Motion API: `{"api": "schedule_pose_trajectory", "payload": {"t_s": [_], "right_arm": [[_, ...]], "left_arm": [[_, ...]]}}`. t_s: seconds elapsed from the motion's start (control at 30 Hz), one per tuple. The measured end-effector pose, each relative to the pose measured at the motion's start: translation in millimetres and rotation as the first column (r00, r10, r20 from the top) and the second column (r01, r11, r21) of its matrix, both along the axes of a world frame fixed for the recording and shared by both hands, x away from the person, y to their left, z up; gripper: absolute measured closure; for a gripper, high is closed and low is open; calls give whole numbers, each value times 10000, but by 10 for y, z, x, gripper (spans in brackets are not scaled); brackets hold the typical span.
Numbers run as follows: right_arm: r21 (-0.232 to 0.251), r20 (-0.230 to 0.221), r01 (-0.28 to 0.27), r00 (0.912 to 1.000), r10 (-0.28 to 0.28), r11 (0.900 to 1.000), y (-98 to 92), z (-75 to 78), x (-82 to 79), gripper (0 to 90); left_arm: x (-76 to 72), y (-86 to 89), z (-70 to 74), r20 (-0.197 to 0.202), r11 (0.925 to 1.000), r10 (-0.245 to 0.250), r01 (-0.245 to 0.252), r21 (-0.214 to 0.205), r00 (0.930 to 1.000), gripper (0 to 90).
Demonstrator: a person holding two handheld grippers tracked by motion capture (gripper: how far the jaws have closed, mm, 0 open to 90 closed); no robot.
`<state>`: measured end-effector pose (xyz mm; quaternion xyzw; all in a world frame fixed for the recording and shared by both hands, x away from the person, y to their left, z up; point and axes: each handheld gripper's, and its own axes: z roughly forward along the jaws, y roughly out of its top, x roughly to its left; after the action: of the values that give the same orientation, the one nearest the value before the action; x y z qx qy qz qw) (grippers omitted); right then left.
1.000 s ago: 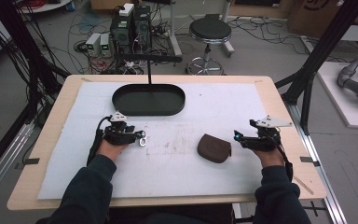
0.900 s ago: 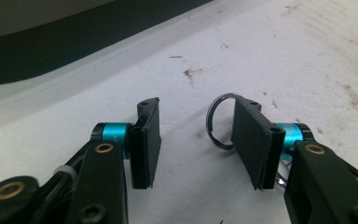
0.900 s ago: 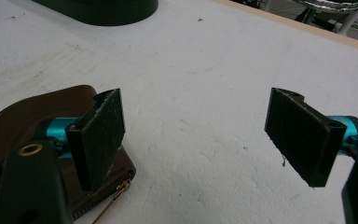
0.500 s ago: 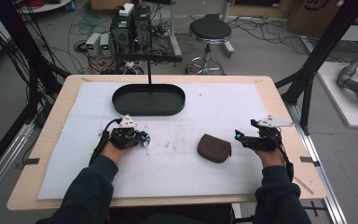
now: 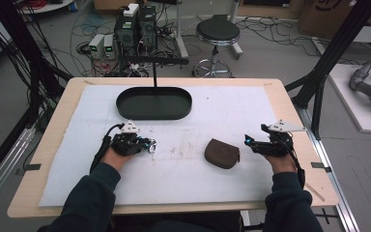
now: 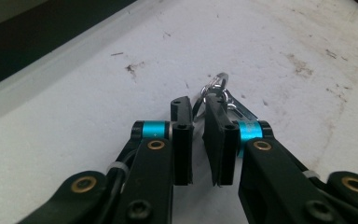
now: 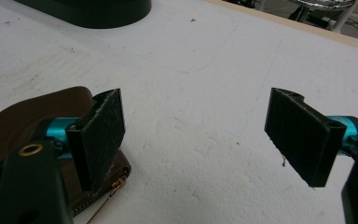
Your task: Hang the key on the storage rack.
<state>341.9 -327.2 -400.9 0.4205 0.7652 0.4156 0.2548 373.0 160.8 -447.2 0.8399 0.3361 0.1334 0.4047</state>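
Note:
My left gripper (image 5: 149,144) lies low on the white mat, left of centre. In the left gripper view its jaws (image 6: 198,105) stand almost together, with a small metal key ring and clasp (image 6: 216,81) pinched at their tips. The jaws closed down hard and have just been easing open a little, the ring still between them. A brown zip pouch (image 5: 222,153) lies right of centre. My right gripper (image 5: 248,141) rests just right of the pouch and is open. In the right gripper view (image 7: 196,107) nothing is between the pads; the pouch (image 7: 14,116) sits behind the left-hand jaw.
A black oval tray (image 5: 125,108) with an upright post (image 5: 154,72) sits at the back of the mat, its edge (image 7: 88,9) also in the right gripper view. The wooden table edge (image 5: 290,111) runs close on the right. Stained white mat (image 5: 183,174) lies between the hands.
The left gripper slid a little to the right and its jaws went from wide to nearly together around the key ring. The right gripper and pouch stayed put.

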Motion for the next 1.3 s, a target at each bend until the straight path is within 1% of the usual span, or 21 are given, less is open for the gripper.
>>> {"api": "schedule_pose_trajectory", "payload": {"t_s": [0.1,0.17,0.2,0.27,0.33,0.4,0.5,0.57,0.7,0.73,0.77,0.8,0.83,0.97,1.0,1.03,1.07,1.13,1.2,1.23,1.3], "right_arm": [[-16,11,-12,10000,12,10000,-1,-2,2,203],[-35,-11,-2,10000,2,10000,1,-4,4,203],[-56,23,-26,10000,26,10000,0,-6,10,203],[-30,-18,-3,10000,3,10000,-1,-7,9,203],[-17,-16,-16,10000,16,10000,-5,-5,9,203],[-4,25,5,10000,-5,10000,-9,-4,8,203],[5,3,19,10000,-19,10000,-14,-2,7,203],[16,6,27,10000,-27,10000,-13,-2,7,203],[43,-23,46,10000,-46,10000,-13,-3,7,203],[34,-21,45,10000,-45,10000,-16,-3,7,203],[35,-15,35,10000,-34,10000,-17,-3,8,203],[53,-2,52,10000,-52,10000,-18,-2,8,203],[53,-2,52,10000,-52,10000,-18,-2,8,203],[40,-7,83,10000,-83,10000,-24,-2,9,203],[61,-1,89,10000,-89,9999,-25,0,6,203],[61,-1,89,10000,-89,9999,-25,0,6,203],[98,31,96,9999,-97,9999,-26,3,4,203],[112,11,121,9999,-121,9999,-26,7,0,203],[117,55,105,9999,-106,9999,-33,11,0,203],[169,68,138,9999,-139,9998,-41,15,3,203],[193,77,132,9999,-133,9997,-44,14,7,203]], "left_arm": [[-1,-3,6,95,9999,-148,148,-10,9998,792],[-14,-11,3,66,9994,-331,330,61,9994,856],[-15,-13,2,37,9990,-449,448,68,9990,874],[-22,-23,1,40,9986,-509,508,150,9987,877],[-19,-14,6,-10,9987,-496,496,78,9988,878],[-18,-2,18,7,9992,-371,371,-116,9993,880],[-21,37,60,216,9987,-162,172,-475,9996,880],[-21,66,80,264,9978,-33,51,-656,9996,880],[-9,83,79,186,9977,131,-118,-673,9997,881],[-9,94,89,174,9965,295,-280,-791,9994,881],[-9,94,89,174,9965,295,-280,-791,9994,881],[-18,112,117,345,9940,399,-361,-1029,9986,881],[-18,112,117,345,9940,399,-361,-1029,9986,881],[-39,182,185,631,9866,658,-555,-1532,9958,882],[-47,217,231,833,9842,724,-577,-1672,9939,882],[-47,217,231,833,9842,724,-577,-1672,9939,882],[-50,236,256,956,9830,754,-579,-1742,9926,882],[-67,284,305,1324,9754,999,-708,-2086,9861,882],[-68,317,350,1524,9743,1100,-762,-2118,9822,882],[-59,333,381,1562,9737,1102,-751,-2153,9816,882],[-30,366,465,1752,9740,1147,-761,-2133,9778,883]]}}
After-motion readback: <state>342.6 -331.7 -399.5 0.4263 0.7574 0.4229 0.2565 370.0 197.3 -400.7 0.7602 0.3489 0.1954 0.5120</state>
